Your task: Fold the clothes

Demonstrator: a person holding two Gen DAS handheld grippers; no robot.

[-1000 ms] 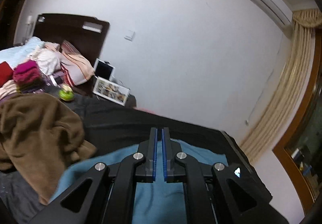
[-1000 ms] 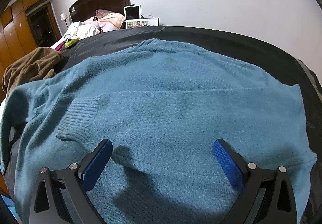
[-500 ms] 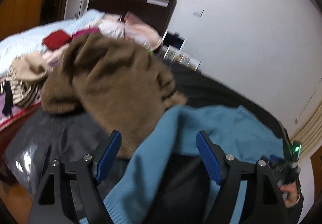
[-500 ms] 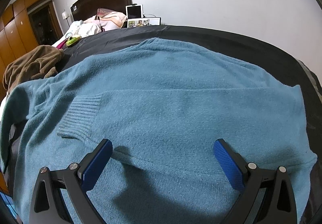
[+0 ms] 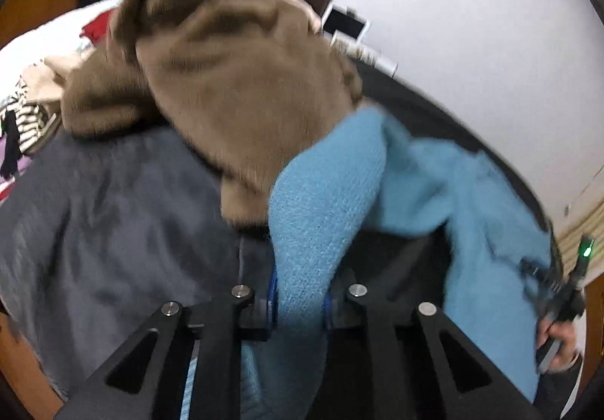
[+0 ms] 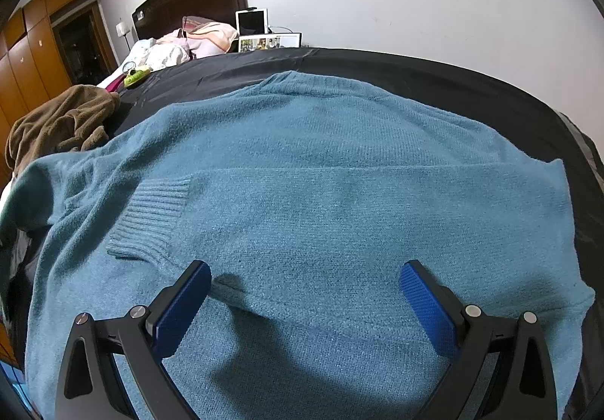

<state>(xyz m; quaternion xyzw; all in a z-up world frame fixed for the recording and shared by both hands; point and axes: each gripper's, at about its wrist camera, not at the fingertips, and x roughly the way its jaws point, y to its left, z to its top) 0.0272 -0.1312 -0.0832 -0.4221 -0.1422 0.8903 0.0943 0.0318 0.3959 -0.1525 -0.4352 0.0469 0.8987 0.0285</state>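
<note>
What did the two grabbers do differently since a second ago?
The left gripper dropped from facing the wall to the blue sweater's sleeve, opened wide, and its jaws are now closing around it. The right gripper stayed open above the sweater's body, unmoved.

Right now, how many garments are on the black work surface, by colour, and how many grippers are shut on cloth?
Blue sweaters: 1, the blue sweater, spread flat
Brown garments: 1, the brown garment, bunched at the surface's left edge
Grippers closing on cloth: 1, the left gripper, around the sweater's sleeve
Open grippers holding nothing: 1, the right gripper
Total: 2 garments, 2 grippers
</note>
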